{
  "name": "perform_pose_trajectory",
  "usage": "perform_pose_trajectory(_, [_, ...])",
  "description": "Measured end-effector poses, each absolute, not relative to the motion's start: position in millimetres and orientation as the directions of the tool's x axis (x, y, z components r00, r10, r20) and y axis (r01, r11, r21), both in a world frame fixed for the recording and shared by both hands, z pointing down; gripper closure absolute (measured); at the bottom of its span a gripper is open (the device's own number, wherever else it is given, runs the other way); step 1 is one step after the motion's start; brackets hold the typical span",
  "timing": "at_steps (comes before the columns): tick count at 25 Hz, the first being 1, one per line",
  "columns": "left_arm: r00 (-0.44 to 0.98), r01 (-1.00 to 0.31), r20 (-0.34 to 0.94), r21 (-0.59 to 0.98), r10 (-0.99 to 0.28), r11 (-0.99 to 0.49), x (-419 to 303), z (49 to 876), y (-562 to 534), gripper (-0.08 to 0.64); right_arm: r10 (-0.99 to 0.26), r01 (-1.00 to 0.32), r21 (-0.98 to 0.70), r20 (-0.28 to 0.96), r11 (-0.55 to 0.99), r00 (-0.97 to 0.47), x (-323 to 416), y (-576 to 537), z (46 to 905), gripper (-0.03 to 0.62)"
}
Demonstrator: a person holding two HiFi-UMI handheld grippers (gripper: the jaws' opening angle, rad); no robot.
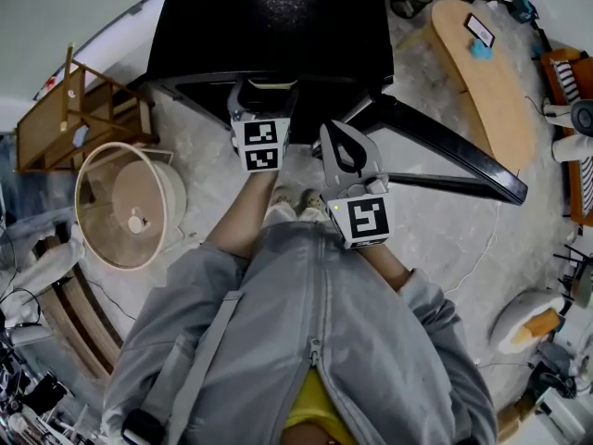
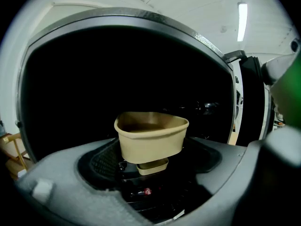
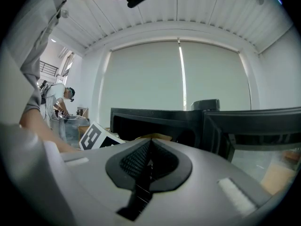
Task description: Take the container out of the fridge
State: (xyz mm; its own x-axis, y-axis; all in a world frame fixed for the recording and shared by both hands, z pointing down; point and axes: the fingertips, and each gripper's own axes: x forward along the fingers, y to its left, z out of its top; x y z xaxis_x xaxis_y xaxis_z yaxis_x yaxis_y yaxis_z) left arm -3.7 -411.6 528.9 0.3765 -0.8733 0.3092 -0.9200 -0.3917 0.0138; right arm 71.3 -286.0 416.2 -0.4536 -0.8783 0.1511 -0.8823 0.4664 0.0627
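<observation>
Head view: the upper edge cuts off the fridge (image 1: 269, 26); its top hides the jaw tips of the left gripper (image 1: 266, 100) and all but a sliver of the container (image 1: 271, 83); left gripper view: the fridge interior is too dark to read.

The container (image 2: 150, 138) looks matt and smooth (paper or plastic, unclear), the fridge (image 1: 278, 26) glossy black.

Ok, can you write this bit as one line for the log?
left gripper: shut on container | right gripper: shut, empty | container: at fridge opening
</observation>
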Motion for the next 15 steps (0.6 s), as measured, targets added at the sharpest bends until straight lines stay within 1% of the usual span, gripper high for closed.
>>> perform_pose_trajectory(9, [0.381, -0.921, 0.274, 0.029, -0.883, -0.388, -13, 521, -376, 0.137, -0.859, -0.862, 0.062, 0.15, 0.503, -0.49, 68, -277, 418, 0.592])
perform_pose_trajectory(15, [0.374, -0.924, 0.28, 0.038, -0.884, -0.379, -24, 519, -345, 0.137, -0.838, -0.84, 0.055, 0.136, 0.54, -0.529, 60, -271, 417, 0.592])
